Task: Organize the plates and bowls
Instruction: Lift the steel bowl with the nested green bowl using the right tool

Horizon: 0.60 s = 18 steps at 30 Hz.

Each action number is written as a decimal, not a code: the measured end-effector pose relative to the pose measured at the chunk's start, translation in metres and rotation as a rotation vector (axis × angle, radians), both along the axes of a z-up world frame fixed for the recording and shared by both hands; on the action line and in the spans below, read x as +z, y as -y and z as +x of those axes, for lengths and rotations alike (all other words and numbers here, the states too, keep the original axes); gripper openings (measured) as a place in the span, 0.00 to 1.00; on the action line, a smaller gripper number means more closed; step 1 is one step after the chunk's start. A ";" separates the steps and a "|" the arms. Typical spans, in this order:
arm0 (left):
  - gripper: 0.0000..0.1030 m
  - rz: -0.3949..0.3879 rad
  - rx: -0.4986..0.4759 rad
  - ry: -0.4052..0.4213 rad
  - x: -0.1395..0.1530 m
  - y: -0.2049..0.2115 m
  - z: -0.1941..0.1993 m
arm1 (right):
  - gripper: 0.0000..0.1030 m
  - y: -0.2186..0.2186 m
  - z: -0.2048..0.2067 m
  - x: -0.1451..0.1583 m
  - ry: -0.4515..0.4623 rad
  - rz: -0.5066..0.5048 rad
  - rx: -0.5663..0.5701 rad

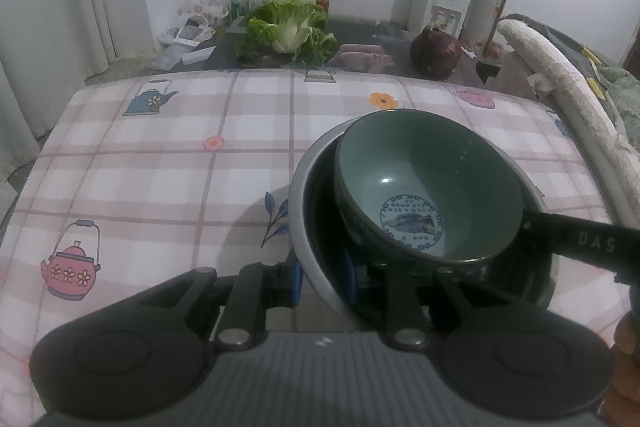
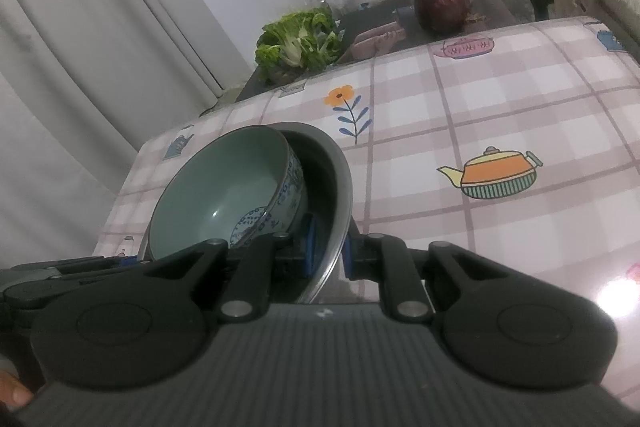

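Grippers first: our left gripper is clamped on the near rim of the wide grey metal bowl, and our right gripper pinches the same bowl's rim from the other side. Inside it leans a celadon-green ceramic bowl with a blue fish medallion, tilted. Both sit over the pink plaid teapot-print tablecloth. Beyond lie a leafy green cabbage and a purple cabbage.

A glossy glazed ceramic bowl sits in a matt metal bowl on a shiny plastic-looking tablecloth.
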State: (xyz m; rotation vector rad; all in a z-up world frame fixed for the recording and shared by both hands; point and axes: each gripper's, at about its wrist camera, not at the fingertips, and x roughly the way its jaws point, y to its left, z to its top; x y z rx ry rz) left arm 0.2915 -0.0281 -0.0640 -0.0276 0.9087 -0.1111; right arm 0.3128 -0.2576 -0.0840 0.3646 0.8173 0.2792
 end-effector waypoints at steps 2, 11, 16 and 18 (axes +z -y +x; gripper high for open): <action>0.21 0.000 0.000 0.005 0.003 -0.001 -0.002 | 0.13 0.000 -0.001 0.001 0.001 0.000 0.000; 0.21 -0.005 0.003 0.032 0.017 -0.004 -0.015 | 0.13 -0.004 -0.013 0.017 0.018 -0.007 0.002; 0.21 -0.009 0.002 0.049 0.027 -0.004 -0.029 | 0.13 -0.006 -0.024 0.027 0.024 -0.009 0.002; 0.21 -0.011 0.002 0.056 0.032 -0.005 -0.035 | 0.13 -0.006 -0.029 0.031 0.025 -0.010 0.002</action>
